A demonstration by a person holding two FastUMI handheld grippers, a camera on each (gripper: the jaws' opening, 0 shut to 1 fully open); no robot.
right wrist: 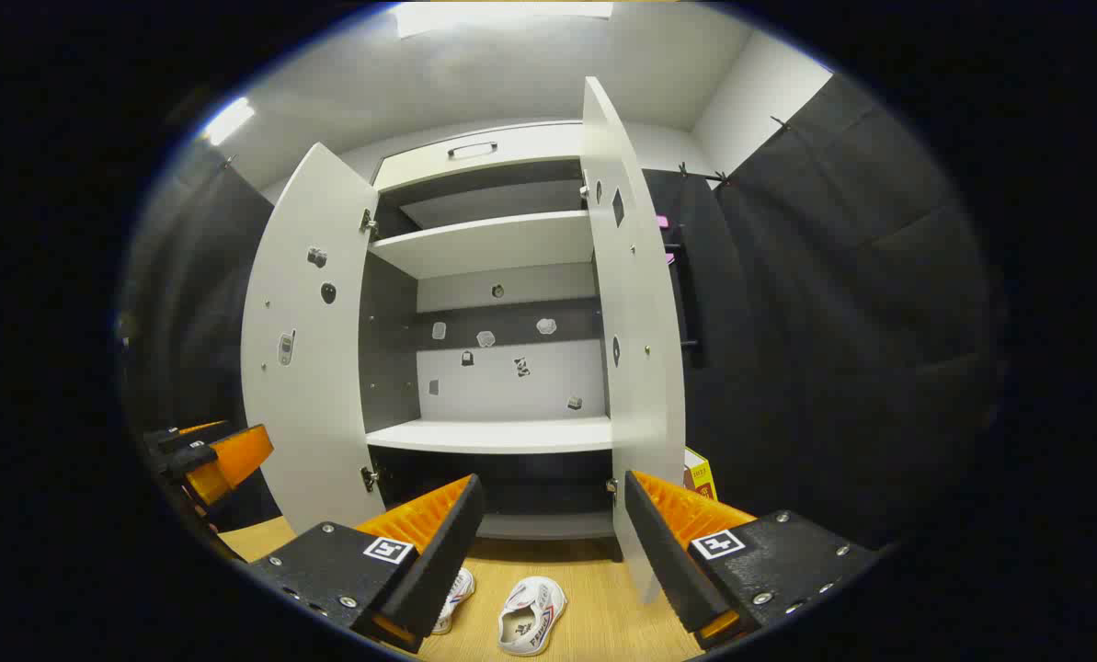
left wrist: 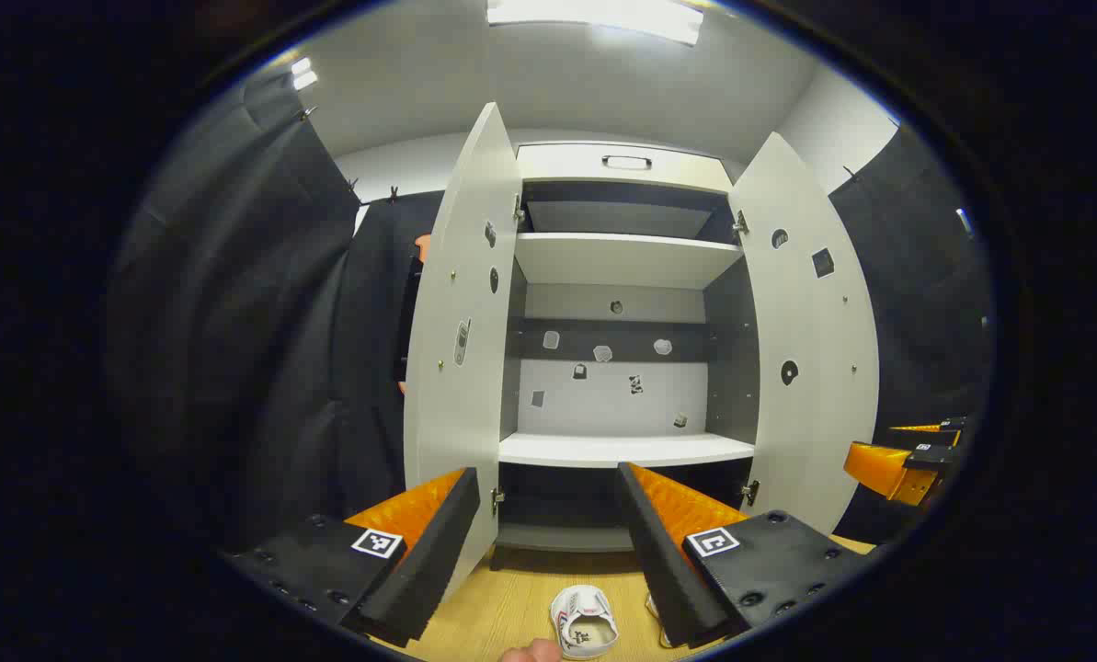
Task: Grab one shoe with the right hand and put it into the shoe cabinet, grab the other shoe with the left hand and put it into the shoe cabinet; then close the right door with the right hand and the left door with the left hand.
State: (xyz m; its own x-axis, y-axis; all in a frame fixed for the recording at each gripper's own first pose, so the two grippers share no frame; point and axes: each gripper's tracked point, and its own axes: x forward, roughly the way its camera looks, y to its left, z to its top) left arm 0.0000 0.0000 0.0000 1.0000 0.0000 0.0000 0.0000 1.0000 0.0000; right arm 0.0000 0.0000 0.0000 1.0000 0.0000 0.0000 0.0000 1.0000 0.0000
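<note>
While both cabinet [left wrist: 626, 303] doors stand open, two shoes [right wrist: 531, 628] lie on the floor [right wrist: 594, 607] at 6 o'clock before it; left claw [left wrist: 548, 542] and right claw [right wrist: 553, 542] both gape, gripping nothing, shelves bare

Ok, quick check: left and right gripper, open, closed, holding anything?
Left gripper: open, holding nothing.
Right gripper: open, holding nothing; both shoes on the floor.
</note>
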